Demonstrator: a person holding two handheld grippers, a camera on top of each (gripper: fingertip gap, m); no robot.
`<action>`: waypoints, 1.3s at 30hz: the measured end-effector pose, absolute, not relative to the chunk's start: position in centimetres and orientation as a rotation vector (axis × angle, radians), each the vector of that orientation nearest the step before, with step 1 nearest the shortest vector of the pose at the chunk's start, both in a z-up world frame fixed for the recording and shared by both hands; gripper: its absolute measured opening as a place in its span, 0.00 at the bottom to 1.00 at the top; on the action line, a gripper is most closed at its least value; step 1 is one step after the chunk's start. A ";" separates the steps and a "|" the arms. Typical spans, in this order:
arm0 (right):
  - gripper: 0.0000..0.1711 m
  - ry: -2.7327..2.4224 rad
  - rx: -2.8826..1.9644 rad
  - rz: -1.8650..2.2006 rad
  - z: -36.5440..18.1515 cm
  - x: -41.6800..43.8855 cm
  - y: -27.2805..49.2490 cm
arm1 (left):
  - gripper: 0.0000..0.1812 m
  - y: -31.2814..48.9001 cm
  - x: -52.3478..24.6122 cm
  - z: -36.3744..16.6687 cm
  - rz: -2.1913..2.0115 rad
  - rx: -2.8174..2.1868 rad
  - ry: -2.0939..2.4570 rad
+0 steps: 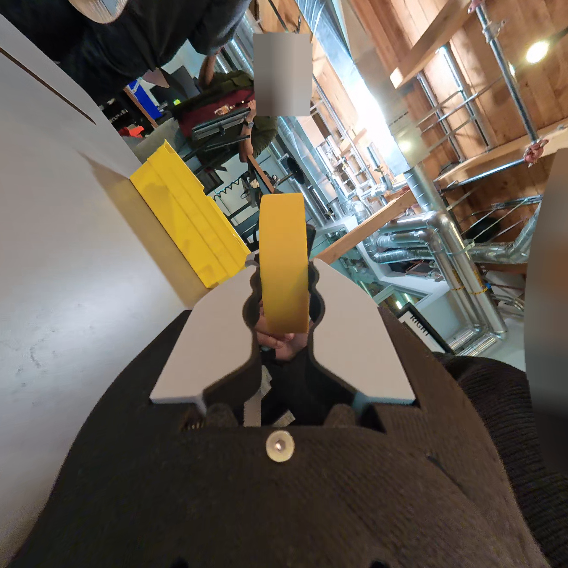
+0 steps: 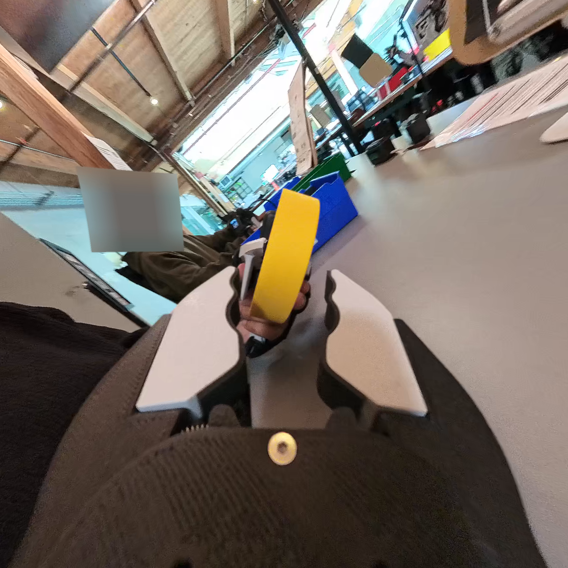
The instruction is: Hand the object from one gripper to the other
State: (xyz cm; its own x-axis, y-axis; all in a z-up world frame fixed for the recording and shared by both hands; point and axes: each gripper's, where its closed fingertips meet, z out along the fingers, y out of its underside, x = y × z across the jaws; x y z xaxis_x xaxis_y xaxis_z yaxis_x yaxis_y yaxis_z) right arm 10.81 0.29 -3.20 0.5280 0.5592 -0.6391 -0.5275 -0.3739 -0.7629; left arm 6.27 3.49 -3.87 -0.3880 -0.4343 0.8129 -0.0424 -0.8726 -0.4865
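A yellow roll of tape (image 1: 282, 246) stands on edge between the fingers of my left gripper (image 1: 284, 261), which is shut on its two flat sides and holds it in the air. In the right wrist view the same roll (image 2: 289, 246) sits tilted in the gap of my right gripper (image 2: 281, 275). The right jaws are open around it, with clear space to the right finger. One white finger of the left gripper (image 2: 250, 249) shows against the roll's left side. A hand (image 2: 261, 322) shows behind the roll.
A yellow bin (image 1: 184, 215) stands on the grey table (image 2: 461, 246) to the left. A blue bin (image 2: 335, 206) and a green bin (image 2: 335, 167) sit behind the roll. Papers (image 2: 507, 104) lie at the far right. A person (image 1: 261, 129) sits in the background. Left tips to right tips: about 6 centimetres.
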 end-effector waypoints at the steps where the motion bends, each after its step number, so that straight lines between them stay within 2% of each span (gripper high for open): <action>1: 0.30 -0.026 -1.582 1.183 -3.3 10.6 0.2 | 0.16 3.3 6.4 -3.9 -2.333 -1.573 0.666; 5: 0.18 -0.033 -1.595 1.251 -3.6 10.1 0.0 | 0.17 2.4 6.7 -4.1 -2.278 -1.575 0.756; 16: 0.17 -0.030 -1.604 1.210 -3.4 10.5 0.1 | 0.16 2.2 6.9 -4.3 -2.259 -1.567 0.763; 18: 0.17 -0.020 -1.621 1.131 -3.6 11.1 0.3 | 0.33 2.7 7.1 -4.3 -2.213 -1.578 0.727; 19: 0.17 -0.025 -1.641 1.076 -3.8 11.5 0.4 | 0.38 3.0 7.2 -4.5 -2.180 -1.594 0.715; 22: 0.17 -0.017 -1.692 0.907 -4.3 13.0 0.8 | 0.45 3.6 7.4 -5.2 -2.064 -1.641 0.720; 29: 0.17 -0.105 -1.750 0.634 -4.6 13.5 0.9 | 0.20 1.3 7.6 -5.5 -2.111 -1.635 0.893; 39: 0.17 -0.573 -1.812 -0.004 -6.0 9.5 0.7 | 0.20 0.7 7.7 -4.9 -2.353 -1.647 0.737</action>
